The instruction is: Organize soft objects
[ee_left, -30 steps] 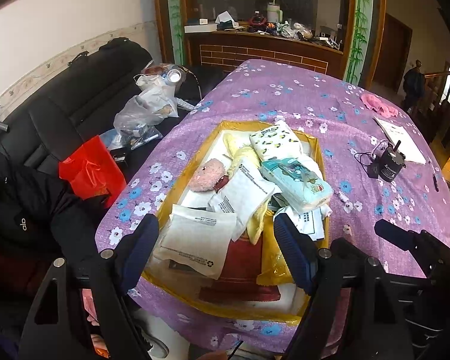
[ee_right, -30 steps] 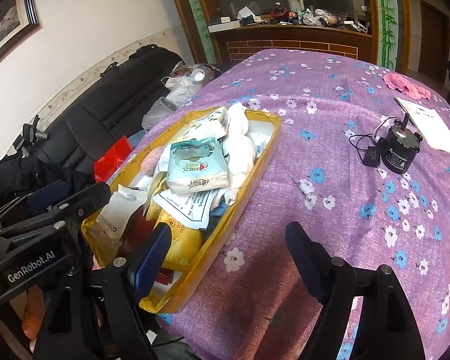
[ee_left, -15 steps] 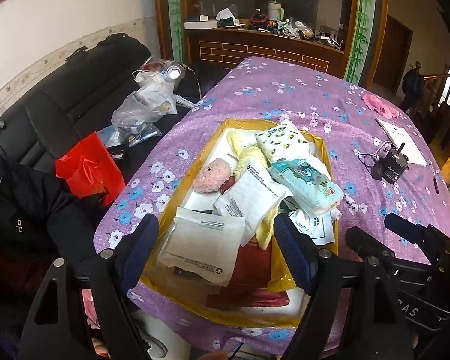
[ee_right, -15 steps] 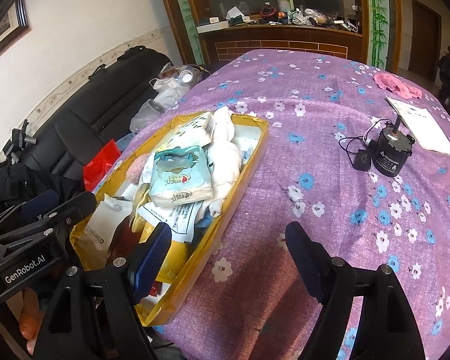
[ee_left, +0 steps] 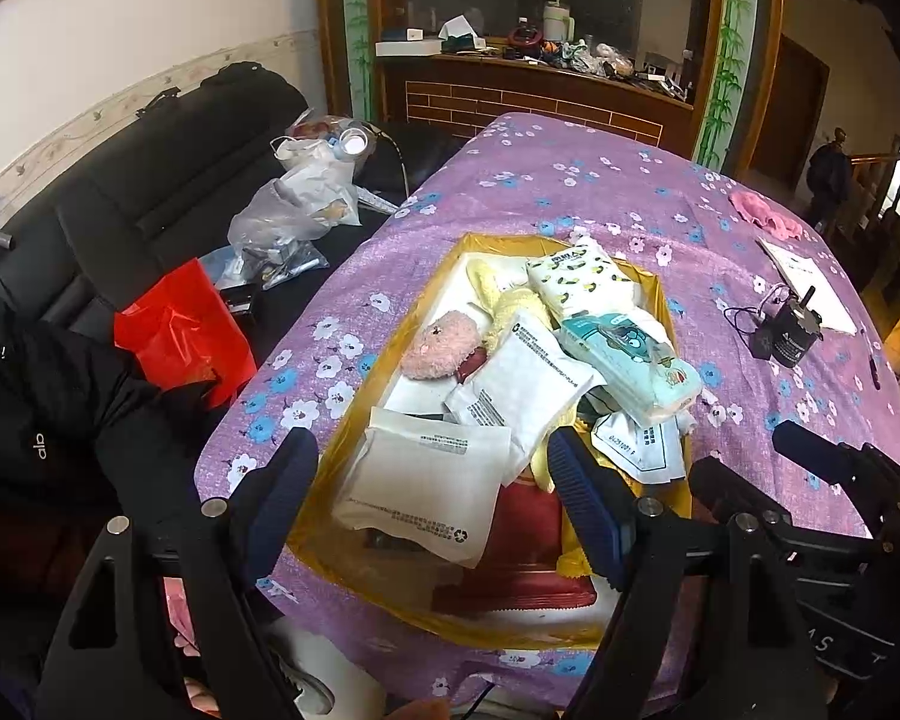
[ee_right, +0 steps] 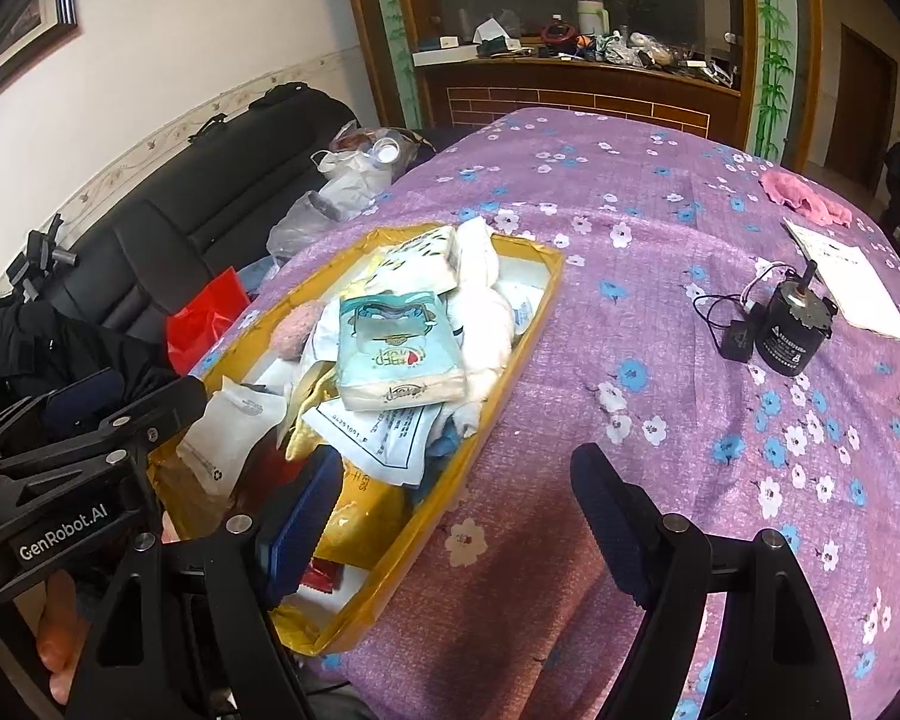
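Note:
A shallow yellow tray [ee_left: 660, 294] [ee_right: 528, 336] lies on the purple flowered tablecloth [ee_left: 570, 192], heaped with soft things. Among them are a pink fuzzy plush [ee_left: 435, 354], a teal tissue pack [ee_left: 627, 360] [ee_right: 393, 348], a spotted white pack [ee_left: 576, 279], white flat pouches [ee_left: 426, 483] and a dark red pack [ee_left: 522, 546]. My left gripper [ee_left: 432, 498] hangs open above the tray's near end, nothing between its fingers. My right gripper [ee_right: 456, 522] is open too, its left finger over the tray's right rim, its right finger over bare cloth.
A black motor with a cable [ee_right: 792, 330] and a paper sheet [ee_right: 846, 282] lie on the cloth to the right, a pink cloth [ee_right: 804, 192] farther back. A black sofa [ee_left: 150, 192] on the left holds a red bag [ee_left: 180, 324] and plastic bags [ee_left: 297, 210]. A cluttered wooden counter stands behind.
Both views have shifted slightly, with the tray sitting a bit farther from the fingers. Both grippers stay open and nothing on the tray has moved.

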`<state>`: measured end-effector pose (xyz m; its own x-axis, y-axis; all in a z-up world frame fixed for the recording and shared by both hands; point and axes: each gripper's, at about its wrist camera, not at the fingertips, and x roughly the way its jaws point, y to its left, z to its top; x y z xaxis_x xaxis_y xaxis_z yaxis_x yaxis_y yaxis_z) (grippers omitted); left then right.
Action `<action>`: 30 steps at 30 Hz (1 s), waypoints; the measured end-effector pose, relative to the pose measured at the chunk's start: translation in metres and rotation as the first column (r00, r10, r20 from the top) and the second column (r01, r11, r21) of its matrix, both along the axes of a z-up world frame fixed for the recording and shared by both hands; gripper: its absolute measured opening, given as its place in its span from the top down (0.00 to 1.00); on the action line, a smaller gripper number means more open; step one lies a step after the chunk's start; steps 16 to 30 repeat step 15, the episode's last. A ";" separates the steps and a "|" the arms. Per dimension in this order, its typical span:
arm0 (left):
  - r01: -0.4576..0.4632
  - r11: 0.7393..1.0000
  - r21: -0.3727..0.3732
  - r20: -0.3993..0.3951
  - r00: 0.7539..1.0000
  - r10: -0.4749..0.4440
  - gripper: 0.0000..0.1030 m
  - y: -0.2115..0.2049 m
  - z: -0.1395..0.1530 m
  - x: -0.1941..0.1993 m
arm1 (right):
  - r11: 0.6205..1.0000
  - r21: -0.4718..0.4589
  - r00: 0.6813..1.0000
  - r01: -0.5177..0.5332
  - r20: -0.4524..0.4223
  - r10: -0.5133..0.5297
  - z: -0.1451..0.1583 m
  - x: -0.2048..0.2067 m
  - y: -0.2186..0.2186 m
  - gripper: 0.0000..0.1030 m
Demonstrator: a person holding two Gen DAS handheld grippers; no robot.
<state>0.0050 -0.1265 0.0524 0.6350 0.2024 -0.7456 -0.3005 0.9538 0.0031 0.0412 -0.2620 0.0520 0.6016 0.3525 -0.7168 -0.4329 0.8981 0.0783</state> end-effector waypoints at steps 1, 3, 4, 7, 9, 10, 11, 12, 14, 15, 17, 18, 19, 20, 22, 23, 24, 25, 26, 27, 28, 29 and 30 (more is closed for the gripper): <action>0.003 1.000 0.000 -0.002 1.000 -0.003 0.23 -0.001 0.000 0.001 | 1.000 -0.001 1.000 0.000 -0.003 0.000 0.000 0.000 0.000 0.24; 0.004 1.000 0.003 -0.004 1.000 -0.004 0.23 -0.002 -0.001 0.001 | 1.000 0.000 1.000 0.000 -0.006 0.000 -0.001 0.001 0.000 0.24; 0.003 1.000 0.003 -0.005 1.000 -0.003 0.23 -0.002 -0.001 0.001 | 1.000 0.000 1.000 0.001 -0.007 -0.001 -0.001 0.001 0.000 0.24; 0.004 1.000 0.004 -0.006 1.000 -0.004 0.23 -0.004 -0.002 0.000 | 1.000 0.003 1.000 0.003 -0.010 -0.003 -0.001 0.001 0.000 0.24; 0.004 1.000 0.007 -0.007 1.000 -0.004 0.23 -0.004 -0.002 0.001 | 1.000 0.003 1.000 0.003 -0.010 -0.003 -0.001 0.001 0.000 0.24; 0.006 1.000 0.008 -0.007 1.000 -0.006 0.23 -0.004 -0.002 0.001 | 1.000 0.004 1.000 0.003 -0.010 -0.003 -0.002 0.001 0.000 0.24; 0.005 1.000 0.008 -0.005 1.000 -0.005 0.23 -0.004 -0.002 0.001 | 1.000 0.005 1.000 0.003 -0.011 -0.003 -0.002 0.001 0.000 0.24; 0.005 1.000 0.012 -0.004 1.000 -0.005 0.23 -0.004 -0.002 0.001 | 1.000 0.005 1.000 0.001 -0.011 -0.001 -0.002 0.001 0.001 0.24; 0.003 1.000 0.021 0.005 1.000 -0.004 0.23 -0.005 -0.002 0.000 | 1.000 0.006 1.000 0.000 -0.011 0.000 -0.002 0.001 0.001 0.24; 0.002 1.000 0.024 0.007 1.000 -0.003 0.23 -0.006 -0.002 0.000 | 1.000 0.007 1.000 0.001 -0.012 -0.001 -0.002 0.001 0.001 0.24; 0.002 1.000 0.024 0.007 1.000 -0.003 0.23 -0.006 -0.002 0.000 | 1.000 0.007 1.000 0.001 -0.012 -0.001 -0.002 0.001 0.001 0.24; 0.002 1.000 0.024 0.007 1.000 -0.003 0.23 -0.006 -0.002 0.000 | 1.000 0.007 1.000 0.001 -0.012 -0.001 -0.002 0.001 0.001 0.24; 0.002 1.000 0.024 0.007 1.000 -0.003 0.23 -0.006 -0.002 0.000 | 1.000 0.007 1.000 0.001 -0.012 -0.001 -0.002 0.001 0.001 0.24; 0.002 1.000 0.024 0.007 1.000 -0.003 0.23 -0.006 -0.002 0.000 | 1.000 0.007 1.000 0.001 -0.012 -0.001 -0.002 0.001 0.001 0.24; 0.002 1.000 0.024 0.007 1.000 -0.003 0.23 -0.006 -0.002 0.000 | 1.000 0.007 1.000 0.001 -0.012 -0.001 -0.002 0.001 0.001 0.24; 0.002 1.000 0.024 0.007 1.000 -0.003 0.23 -0.006 -0.002 0.000 | 1.000 0.007 1.000 0.001 -0.012 -0.001 -0.002 0.001 0.001 0.24; 0.002 1.000 0.024 0.007 1.000 -0.003 0.23 -0.006 -0.002 0.000 | 1.000 0.007 1.000 0.001 -0.012 -0.001 -0.002 0.001 0.001 0.24; 0.002 1.000 0.024 0.007 1.000 -0.003 0.23 -0.006 -0.002 0.000 | 1.000 0.007 1.000 0.001 -0.012 -0.001 -0.002 0.001 0.001 0.24; 0.002 1.000 0.024 0.007 1.000 -0.003 0.23 -0.006 -0.002 0.000 | 1.000 0.007 1.000 0.001 -0.012 -0.001 -0.002 0.001 0.001 0.24; 0.002 1.000 0.024 0.007 1.000 -0.003 0.23 -0.006 -0.002 0.000 | 1.000 0.007 1.000 0.001 -0.012 -0.001 -0.002 0.001 0.001 0.24; 0.002 1.000 0.024 0.007 1.000 -0.003 0.23 -0.006 -0.002 0.000 | 1.000 0.007 1.000 0.001 -0.012 -0.001 -0.002 0.001 0.001 0.24; 0.002 1.000 0.024 0.007 1.000 -0.003 0.23 -0.006 -0.002 0.000 | 1.000 0.007 1.000 0.001 -0.012 -0.001 -0.002 0.001 0.001 0.24; 0.002 1.000 0.024 0.007 1.000 -0.003 0.23 -0.006 -0.002 0.000 | 1.000 0.007 1.000 0.001 -0.012 -0.001 -0.002 0.001 0.001 0.24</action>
